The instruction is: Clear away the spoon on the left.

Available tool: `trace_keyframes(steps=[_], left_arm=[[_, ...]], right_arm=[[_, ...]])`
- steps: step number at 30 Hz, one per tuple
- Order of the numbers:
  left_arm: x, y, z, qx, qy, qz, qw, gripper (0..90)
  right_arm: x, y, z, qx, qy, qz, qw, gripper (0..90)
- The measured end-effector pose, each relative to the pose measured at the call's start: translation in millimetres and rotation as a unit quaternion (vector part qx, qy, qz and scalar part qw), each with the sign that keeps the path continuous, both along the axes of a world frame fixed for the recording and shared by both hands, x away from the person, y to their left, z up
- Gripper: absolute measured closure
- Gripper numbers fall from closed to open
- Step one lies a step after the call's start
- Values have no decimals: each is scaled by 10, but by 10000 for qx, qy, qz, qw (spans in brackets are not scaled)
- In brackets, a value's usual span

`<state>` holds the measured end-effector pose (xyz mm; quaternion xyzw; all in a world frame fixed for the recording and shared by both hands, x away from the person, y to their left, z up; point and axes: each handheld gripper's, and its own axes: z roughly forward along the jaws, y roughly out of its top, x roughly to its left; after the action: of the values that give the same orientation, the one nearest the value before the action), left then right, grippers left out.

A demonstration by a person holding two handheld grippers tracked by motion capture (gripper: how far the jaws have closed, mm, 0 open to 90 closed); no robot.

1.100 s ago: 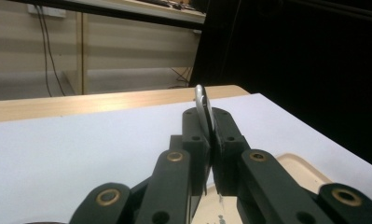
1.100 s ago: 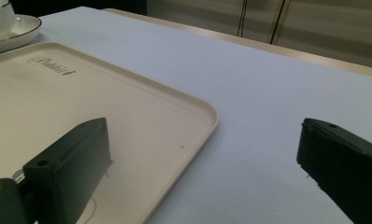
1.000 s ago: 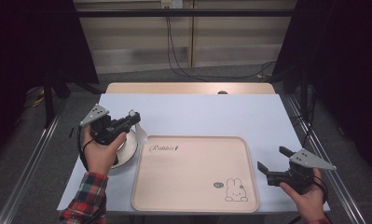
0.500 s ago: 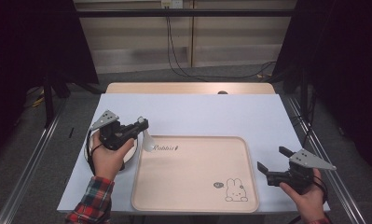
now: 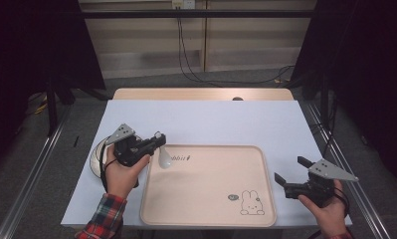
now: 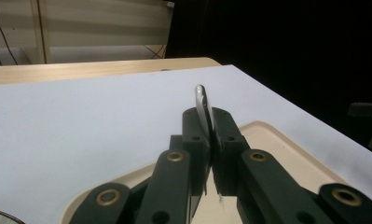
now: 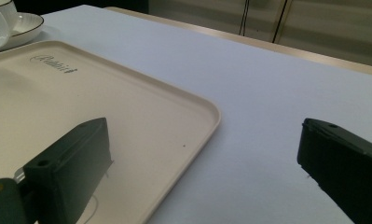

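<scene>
My left gripper (image 5: 159, 139) is shut on a white spoon (image 5: 164, 157), whose bowl hangs just over the near-left corner of the beige tray (image 5: 211, 219) printed with a rabbit. In the left gripper view the spoon's thin edge (image 6: 202, 105) sticks up between the closed jaws of the left gripper (image 6: 208, 122), above the tray's corner (image 6: 267, 135). My right gripper (image 5: 289, 170) stands open at the tray's right rim, held low over the table. In the right gripper view the right gripper (image 7: 207, 158) has wide-apart jaws with nothing between them, straddling the tray's edge (image 7: 207, 116).
A white saucer with a dark rim (image 5: 96, 158) lies left of the tray, partly under my left hand; the same saucer (image 7: 27, 21) appears at the far corner in the right gripper view. The pale blue tabletop (image 5: 211, 119) stretches back to a wooden strip.
My left gripper has moved right and a little down, from above the saucer to the tray's left corner, with the spoon in it. The right gripper has stayed still.
</scene>
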<state>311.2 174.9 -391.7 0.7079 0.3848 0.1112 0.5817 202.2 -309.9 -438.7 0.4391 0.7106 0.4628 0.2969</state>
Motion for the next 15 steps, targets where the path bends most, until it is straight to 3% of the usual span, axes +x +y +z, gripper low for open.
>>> trace_keyframes(steps=[15], left_arm=[[-77, -108, -104, 51, 109, -303, 9995, 854]], right_arm=[[2, 2, -3, -10, -17, 31, 10000, 24]])
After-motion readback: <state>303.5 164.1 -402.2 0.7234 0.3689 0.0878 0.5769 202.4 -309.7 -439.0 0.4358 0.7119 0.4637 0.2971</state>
